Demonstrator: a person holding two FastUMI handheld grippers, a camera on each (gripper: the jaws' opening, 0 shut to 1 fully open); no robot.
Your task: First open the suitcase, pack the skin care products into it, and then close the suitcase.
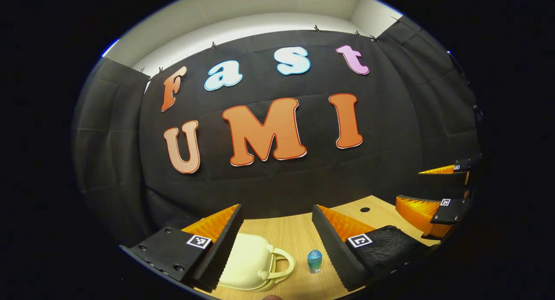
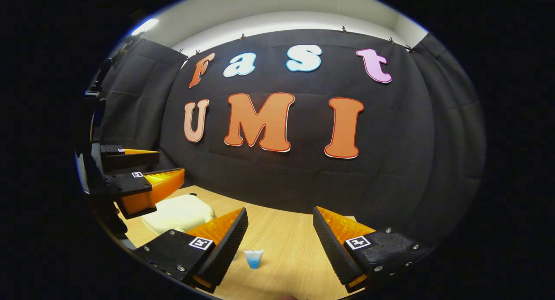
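Item one: small cream-yellow plastic suitcase (image 1: 249, 262) with carry handle, lid down, lying on the light wooden table (image 1: 290, 235); small blue skin care bottle (image 1: 314, 261) standing just beside its handle, unpacked, so I judge every step outstanding. Item two: my left gripper (image 1: 277, 230) and right gripper (image 2: 279, 233), fingers spread wide, holding and touching nothing.

on the table (image 1: 299, 233), bottle (image 1: 314, 261) stands just right of suitcase (image 1: 251, 263).

Suitcase (image 1: 249, 261) smooth matt plastic; table (image 1: 295, 235) pale wood-grain.
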